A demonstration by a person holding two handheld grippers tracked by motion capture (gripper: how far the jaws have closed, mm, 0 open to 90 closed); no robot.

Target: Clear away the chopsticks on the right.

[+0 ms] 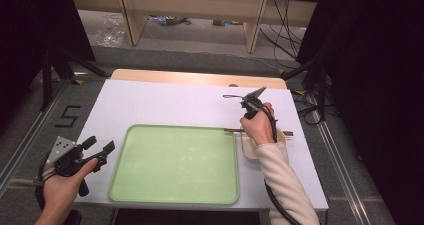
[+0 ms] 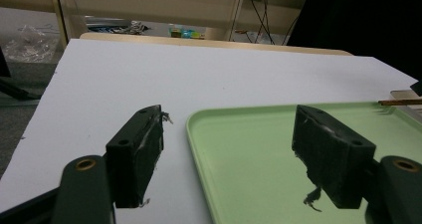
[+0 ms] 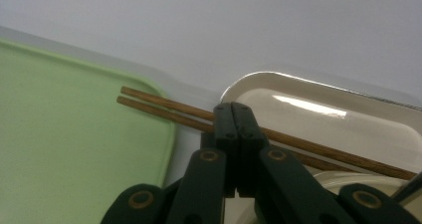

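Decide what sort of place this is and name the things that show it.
Probably a lab or workshop set up for recording: a white-covered table with an empty green tray, loose cables on the floor, and black stands beside the table.

We count one green tray (image 1: 175, 165), two wooden chopsticks (image 3: 164, 107), one cream dish (image 3: 318, 114), and two grippers: left gripper (image 1: 100, 152), right gripper (image 3: 234, 134).

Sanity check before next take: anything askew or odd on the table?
One thing: the wooden chopsticks lie across the white dish, their tips jutting out above the green tray's rim. The right gripper is shut at them. Nothing spilled.
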